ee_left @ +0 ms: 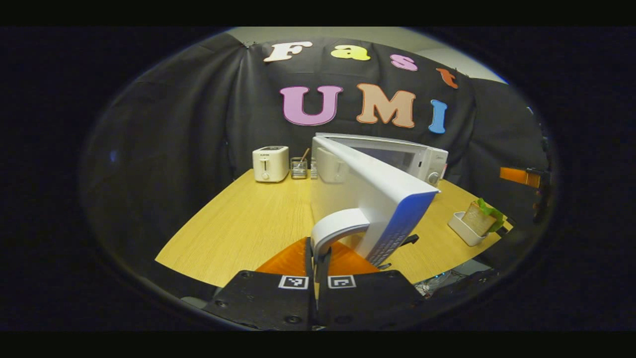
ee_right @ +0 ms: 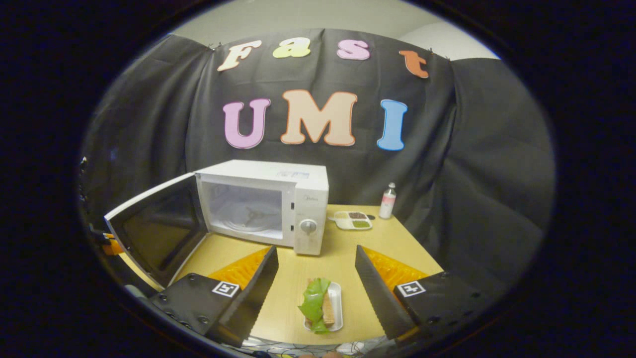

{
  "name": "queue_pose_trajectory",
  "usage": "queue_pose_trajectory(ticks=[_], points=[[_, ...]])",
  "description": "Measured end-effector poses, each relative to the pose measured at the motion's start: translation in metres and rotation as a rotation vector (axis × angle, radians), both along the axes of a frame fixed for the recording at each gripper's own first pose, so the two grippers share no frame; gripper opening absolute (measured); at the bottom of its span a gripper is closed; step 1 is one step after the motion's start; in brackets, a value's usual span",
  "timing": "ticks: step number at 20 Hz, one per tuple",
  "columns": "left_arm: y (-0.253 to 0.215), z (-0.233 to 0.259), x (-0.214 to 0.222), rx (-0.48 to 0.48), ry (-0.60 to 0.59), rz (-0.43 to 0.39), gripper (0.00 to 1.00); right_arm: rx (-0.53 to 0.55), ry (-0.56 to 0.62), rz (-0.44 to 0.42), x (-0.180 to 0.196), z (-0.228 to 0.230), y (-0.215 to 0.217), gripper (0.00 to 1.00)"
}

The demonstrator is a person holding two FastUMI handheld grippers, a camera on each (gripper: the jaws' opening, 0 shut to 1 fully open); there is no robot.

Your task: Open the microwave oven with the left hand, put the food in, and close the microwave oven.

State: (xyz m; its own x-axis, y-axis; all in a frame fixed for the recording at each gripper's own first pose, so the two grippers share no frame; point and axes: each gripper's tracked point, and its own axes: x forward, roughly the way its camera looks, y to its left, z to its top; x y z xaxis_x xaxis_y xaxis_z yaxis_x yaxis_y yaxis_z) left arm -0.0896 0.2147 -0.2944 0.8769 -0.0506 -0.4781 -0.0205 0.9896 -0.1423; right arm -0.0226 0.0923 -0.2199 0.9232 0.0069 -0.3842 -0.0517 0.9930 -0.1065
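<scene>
Microwave (ee_right: 263, 206) cavity open; door (ee_right: 154, 228) stands swung out left.

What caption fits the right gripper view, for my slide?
Open right gripper hovers over the food tray before the open microwave.

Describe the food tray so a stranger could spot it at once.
Start at the white microwave with its door swung open on the wooden table. Come toward the table's near edge, in front of the microwave's dial. The food tray is the small white oblong dish with a green leaf over brown slices, unlike the divided dish near the bottle.
</scene>
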Motion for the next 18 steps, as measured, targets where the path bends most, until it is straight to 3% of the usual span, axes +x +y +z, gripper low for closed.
queue_pose_trajectory(ticks=[6, 11, 12, 14, 15, 18], points=[[0.0, -0.001, -0.001, 0.009, -0.003, -0.015, 0.0, -0.007, 0.229, -0.065, -0.001, -0.097, -0.024, 0.97], [-0.001, -0.002, -0.001, 0.01, -0.004, -0.011, 0.0, -0.027, 0.305, -0.069, -0.004, -0.128, -0.024, 0.95], [-0.001, -0.002, 0.001, 0.009, -0.005, -0.009, 0.0, -0.026, 0.316, -0.065, -0.004, -0.134, -0.022, 0.89], [-0.002, -0.003, 0.001, 0.008, -0.002, -0.01, 0.0, -0.029, 0.33, -0.056, -0.005, -0.138, -0.019, 0.91], [-0.003, -0.003, 0.0, 0.011, 0.0, -0.012, 0.0, -0.024, 0.344, -0.053, -0.006, -0.141, -0.015, 0.78], [-0.002, -0.003, 0.0, 0.011, 0.0, -0.009, 0.0, -0.019, 0.345, -0.045, -0.008, -0.14, -0.012, 0.55]])
